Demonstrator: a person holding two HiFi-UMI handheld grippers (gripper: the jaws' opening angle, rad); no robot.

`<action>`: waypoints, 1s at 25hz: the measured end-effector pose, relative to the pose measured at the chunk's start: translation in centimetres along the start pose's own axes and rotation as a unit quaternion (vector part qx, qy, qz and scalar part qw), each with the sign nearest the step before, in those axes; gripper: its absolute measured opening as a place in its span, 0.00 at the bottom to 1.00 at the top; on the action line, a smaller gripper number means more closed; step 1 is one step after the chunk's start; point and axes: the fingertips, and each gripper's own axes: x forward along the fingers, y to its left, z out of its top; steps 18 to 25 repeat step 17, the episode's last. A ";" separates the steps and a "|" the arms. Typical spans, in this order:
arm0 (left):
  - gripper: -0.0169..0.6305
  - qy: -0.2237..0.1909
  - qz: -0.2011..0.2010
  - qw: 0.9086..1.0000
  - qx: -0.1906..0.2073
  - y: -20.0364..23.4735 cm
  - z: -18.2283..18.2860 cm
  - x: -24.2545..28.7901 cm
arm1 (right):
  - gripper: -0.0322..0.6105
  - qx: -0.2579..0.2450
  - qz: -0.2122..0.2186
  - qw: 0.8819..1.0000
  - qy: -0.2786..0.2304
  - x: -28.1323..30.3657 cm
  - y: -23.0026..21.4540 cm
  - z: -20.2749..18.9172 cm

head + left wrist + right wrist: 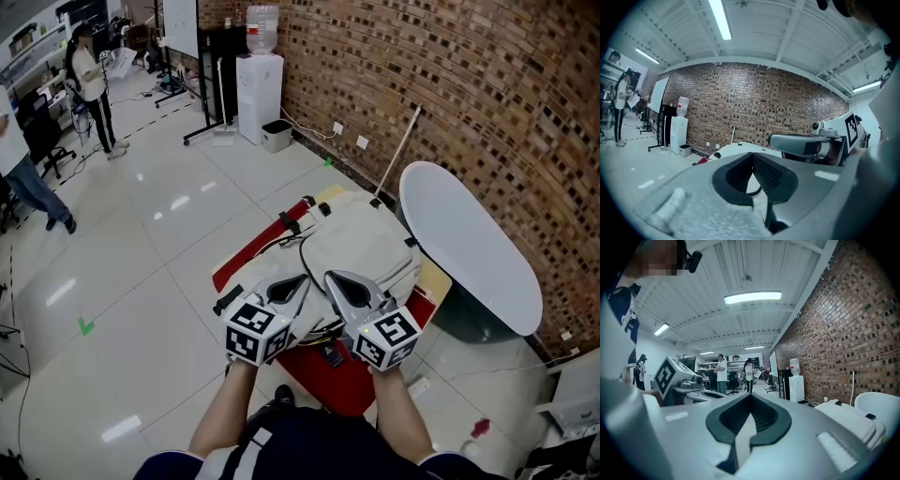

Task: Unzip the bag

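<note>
Head view looks down on a pale beige bag (361, 246) lying flat on a red mat (246, 253), its black straps and buckles towards the far end and its broad front panel facing up. Both claws sit over the near end of the bag, side by side, with their tips pointing away from the person and along its length. Whether either tip touches the fabric I cannot tell from above. The left gripper (289, 287) has its jaws pressed together on themselves, and its own view shows the two dark pads meeting at the tip, with the bag lower down and beyond them. The right gripper (345, 284) is likewise closed tight on itself, and in its view the bag shows off to the right, below the level of the jaws. The two marker cubes are nearly level with each other, just in front of the person's forearms. Just beside the bag, on its right, stands a white oval table (469, 244) against the brick wall (450, 94). A thin pole (398, 155) leans on that wall. Farther off along the wall is a water dispenser (260, 80), and a person (89, 84) stands well apart on the glossy floor at the room's far left.
</note>
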 end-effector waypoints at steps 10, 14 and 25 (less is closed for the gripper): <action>0.03 0.006 -0.011 1.000 0.001 -0.6 -0.1 0.4 | 0.06 -0.003 -0.002 1.000 0.000 -0.2 -0.4 0.4; 0.03 0.007 -0.012 1.000 0.002 -0.7 -0.1 0.5 | 0.06 -0.004 -0.002 1.000 -0.004 -0.3 -0.5 0.7; 0.03 0.007 -0.012 1.000 0.001 -0.9 -0.3 0.5 | 0.06 -0.005 -0.001 1.000 -0.006 -0.3 -0.5 0.8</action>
